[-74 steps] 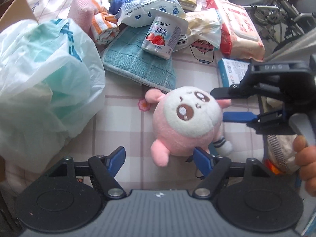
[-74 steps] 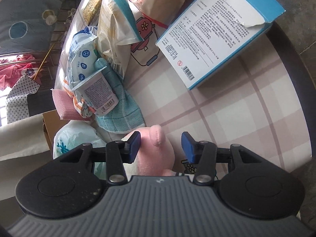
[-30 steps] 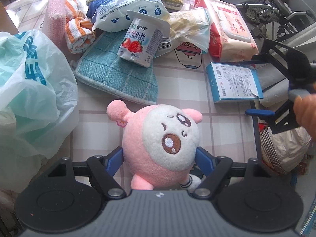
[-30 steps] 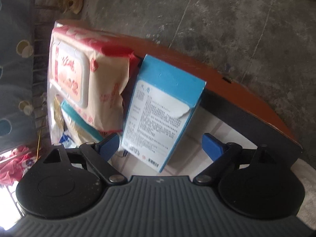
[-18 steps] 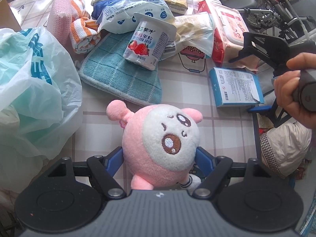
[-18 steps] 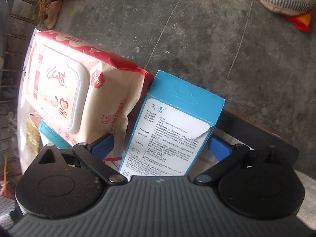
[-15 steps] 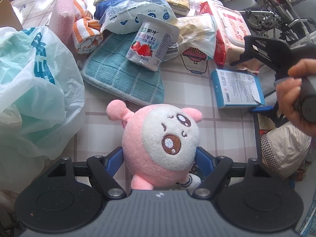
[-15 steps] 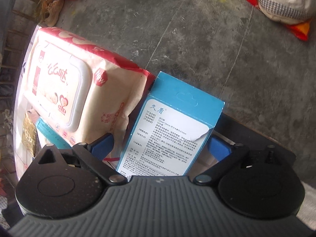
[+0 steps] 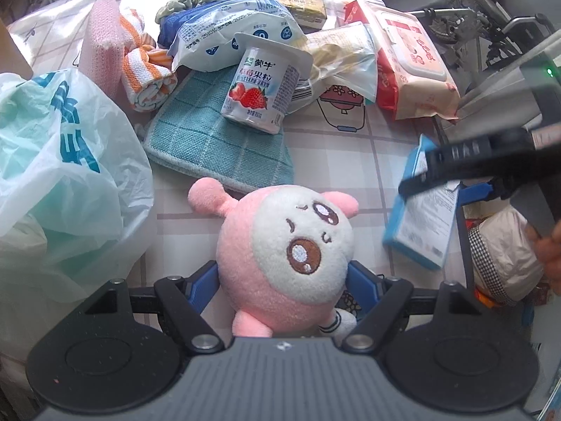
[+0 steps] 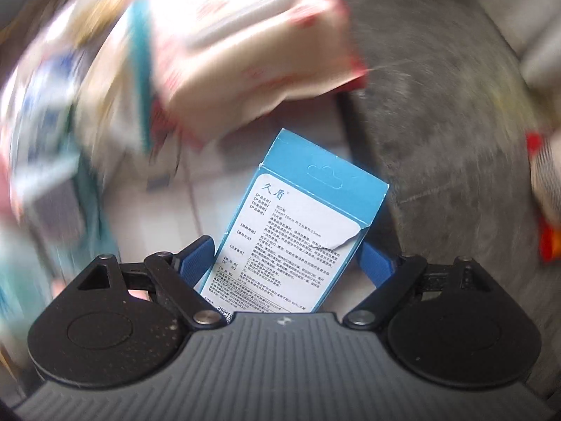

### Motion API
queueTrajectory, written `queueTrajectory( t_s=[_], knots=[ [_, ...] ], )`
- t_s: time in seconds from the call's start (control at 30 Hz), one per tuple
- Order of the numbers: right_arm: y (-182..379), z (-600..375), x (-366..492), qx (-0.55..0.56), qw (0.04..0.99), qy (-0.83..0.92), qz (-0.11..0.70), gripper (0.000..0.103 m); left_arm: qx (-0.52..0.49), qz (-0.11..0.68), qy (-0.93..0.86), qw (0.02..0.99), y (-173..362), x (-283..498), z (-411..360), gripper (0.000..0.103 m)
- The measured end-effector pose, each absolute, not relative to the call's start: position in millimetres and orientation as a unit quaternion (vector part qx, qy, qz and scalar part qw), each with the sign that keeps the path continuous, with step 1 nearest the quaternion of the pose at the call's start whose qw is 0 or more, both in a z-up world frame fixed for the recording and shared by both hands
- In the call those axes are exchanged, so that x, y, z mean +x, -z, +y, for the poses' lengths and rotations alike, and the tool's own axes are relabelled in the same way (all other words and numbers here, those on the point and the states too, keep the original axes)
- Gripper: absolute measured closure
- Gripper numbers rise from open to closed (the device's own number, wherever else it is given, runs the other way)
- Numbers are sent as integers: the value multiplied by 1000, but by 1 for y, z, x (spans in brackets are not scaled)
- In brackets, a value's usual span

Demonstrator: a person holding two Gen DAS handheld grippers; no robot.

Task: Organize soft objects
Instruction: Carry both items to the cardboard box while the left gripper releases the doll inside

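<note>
We hold a pink plush toy (image 9: 285,249) and a blue box (image 10: 298,231), one in each claw, at a cluttered table (image 9: 350,147).

Our left claw (image 9: 282,284) grips the toy, blue pads pressed on both its sides, just before a teal cloth (image 9: 210,147). Our right claw (image 10: 285,256) is closing on the box, which sits between its pads. A plastic bag (image 9: 59,161) bulges at left; we cannot tell its contents. A yogurt cup (image 9: 263,91) lies tipped on the cloth.

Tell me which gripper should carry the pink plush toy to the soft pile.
Left. The left gripper already clamps the pink plush toy; the right gripper is closing around the blue box.
</note>
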State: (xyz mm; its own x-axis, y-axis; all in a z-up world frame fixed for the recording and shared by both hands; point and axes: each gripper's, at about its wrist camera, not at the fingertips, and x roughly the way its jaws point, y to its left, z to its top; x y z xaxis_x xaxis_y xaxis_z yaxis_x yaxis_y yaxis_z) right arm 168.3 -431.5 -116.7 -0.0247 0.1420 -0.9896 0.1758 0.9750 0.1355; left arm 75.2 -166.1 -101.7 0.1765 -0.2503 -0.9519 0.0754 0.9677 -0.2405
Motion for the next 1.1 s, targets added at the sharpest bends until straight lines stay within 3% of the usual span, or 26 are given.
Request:
queueTrajectory(
  t_s=[0.1,0.4,0.83,1.1],
  knots=[
    [116,-417,161,34,689,-43,722,15,-66,634,109,763,102,76,-166,23],
    [119,-398,144,6,705,-60,706,19,-48,629,118,767,102,80,-171,24],
    [86,-425,136,106,735,-132,657,22,0,593,136,793,75,77,-187,28],
    [46,-448,140,190,745,-170,616,22,9,560,153,814,21,80,-187,28]
  ],
)
